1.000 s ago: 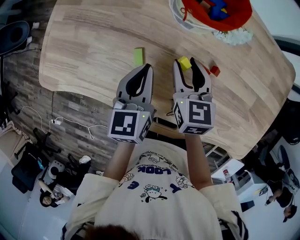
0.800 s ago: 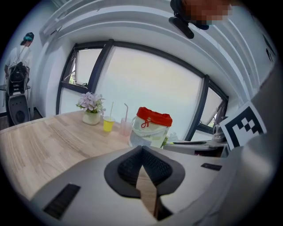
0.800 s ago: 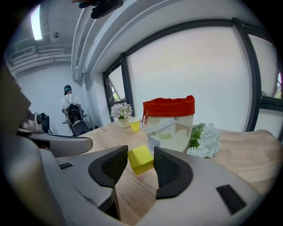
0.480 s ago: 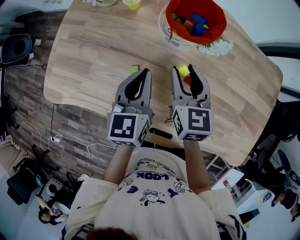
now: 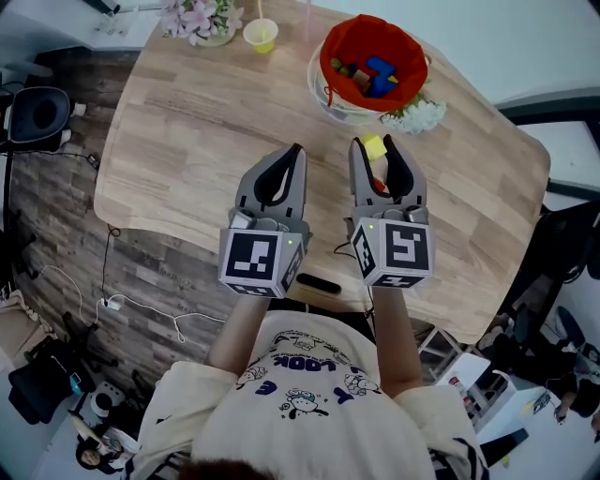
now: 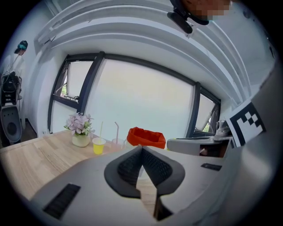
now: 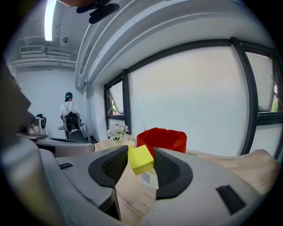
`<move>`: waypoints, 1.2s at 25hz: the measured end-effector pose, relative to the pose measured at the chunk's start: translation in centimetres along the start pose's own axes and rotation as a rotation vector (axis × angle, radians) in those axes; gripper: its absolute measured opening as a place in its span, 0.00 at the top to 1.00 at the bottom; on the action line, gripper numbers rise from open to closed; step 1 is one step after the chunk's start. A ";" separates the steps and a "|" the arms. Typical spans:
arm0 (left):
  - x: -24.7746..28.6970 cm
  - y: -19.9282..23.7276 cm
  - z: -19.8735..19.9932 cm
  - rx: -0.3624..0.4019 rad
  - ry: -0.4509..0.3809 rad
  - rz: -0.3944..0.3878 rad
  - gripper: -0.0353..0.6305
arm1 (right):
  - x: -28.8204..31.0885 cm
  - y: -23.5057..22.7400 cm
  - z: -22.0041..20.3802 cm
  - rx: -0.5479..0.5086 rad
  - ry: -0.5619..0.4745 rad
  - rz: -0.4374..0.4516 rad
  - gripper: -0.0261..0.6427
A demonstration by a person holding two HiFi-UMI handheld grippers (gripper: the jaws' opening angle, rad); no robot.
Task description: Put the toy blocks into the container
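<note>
My right gripper (image 5: 372,143) is shut on a yellow toy block (image 5: 373,148), held above the wooden table (image 5: 187,122). In the right gripper view the yellow block (image 7: 140,160) sits tilted between the two pads, with the red container (image 7: 162,139) straight ahead. That red fabric container (image 5: 373,64) holds several coloured blocks and stands at the table's far side, just beyond the right gripper. A red block (image 5: 379,186) shows on the table through the right jaws. My left gripper (image 5: 296,150) is shut on nothing, beside the right one; its pads meet in the left gripper view (image 6: 141,150).
The container stands in a white bowl (image 5: 323,89) with white fluff (image 5: 417,114) beside it. A vase of pink flowers (image 5: 199,17) and a yellow cup (image 5: 261,35) stand at the far left. A person (image 7: 68,114) stands far behind.
Both grippers have moved forward toward the red container, which now lies fully in the head view. The green block by the left gripper is no longer visible.
</note>
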State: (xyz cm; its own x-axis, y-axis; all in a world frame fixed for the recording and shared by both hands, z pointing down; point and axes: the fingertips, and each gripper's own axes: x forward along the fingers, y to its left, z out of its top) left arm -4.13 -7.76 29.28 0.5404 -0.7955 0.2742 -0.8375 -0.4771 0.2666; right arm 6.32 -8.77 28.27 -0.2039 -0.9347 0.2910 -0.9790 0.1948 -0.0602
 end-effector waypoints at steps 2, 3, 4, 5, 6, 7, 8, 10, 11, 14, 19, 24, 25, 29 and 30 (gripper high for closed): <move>0.2 -0.3 0.6 0.004 -0.010 -0.007 0.91 | 0.0 -0.4 1.0 -0.005 -0.020 -0.005 0.69; 0.3 -0.4 0.9 0.006 -0.015 -0.010 0.91 | 0.0 -0.5 1.5 -0.008 -0.028 -0.008 0.69; 0.4 -0.5 1.2 0.007 -0.020 -0.013 0.91 | 0.0 -0.7 1.9 -0.012 -0.035 -0.011 0.69; 0.5 -0.6 1.5 0.007 -0.025 -0.016 0.91 | 0.1 -0.9 2.3 -0.016 -0.041 -0.014 0.69; 0.6 -0.7 1.8 0.008 -0.030 -0.019 0.91 | 0.1 -1.1 2.7 -0.021 -0.045 -0.016 0.69; 0.7 -0.8 2.0 0.008 -0.034 -0.021 0.91 | 0.3 -1.2 3.1 -0.027 -0.048 -0.018 0.69; 0.8 -0.9 2.3 0.008 -0.038 -0.023 0.91 | 0.5 -1.4 3.6 -0.035 -0.050 -0.019 0.69; 1.0 -1.0 2.7 0.010 -0.045 -0.026 0.91 | 1.0 -1.6 4.7 -0.059 -0.055 -0.018 0.69; 1.1 -1.0 2.9 0.011 -0.047 -0.027 0.91 | 1.3 -1.6 5.4 -0.073 -0.061 -0.016 0.69; 1.6 -1.0 3.3 0.015 -0.051 -0.029 0.91 | 2.3 -1.6 7.1 -0.104 -0.082 -0.011 0.69; 2.4 -0.8 4.1 0.027 -0.058 -0.028 0.91 | 3.7 -1.6 7.3 -0.113 -0.078 -0.005 0.69; 3.4 -0.3 4.5 0.028 -0.059 -0.019 0.91 | 4.7 -1.9 6.4 -0.094 -0.058 -0.006 0.69; 3.7 -0.2 4.5 0.028 -0.058 -0.017 0.91 | 4.9 -2.0 6.3 -0.091 -0.056 -0.007 0.69; 4.5 0.0 4.5 0.030 -0.053 -0.012 0.91 | 5.6 -2.8 5.8 -0.076 -0.044 -0.012 0.69; 4.7 0.0 4.4 0.030 -0.049 -0.010 0.91 | 5.8 -3.0 5.6 -0.074 -0.041 -0.013 0.69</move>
State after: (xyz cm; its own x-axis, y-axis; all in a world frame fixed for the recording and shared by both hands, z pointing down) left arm -1.98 -13.14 26.54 0.5451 -0.8074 0.2257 -0.8342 -0.4957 0.2416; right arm 8.05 -16.47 24.81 -0.1923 -0.9484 0.2522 -0.9792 0.2024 0.0144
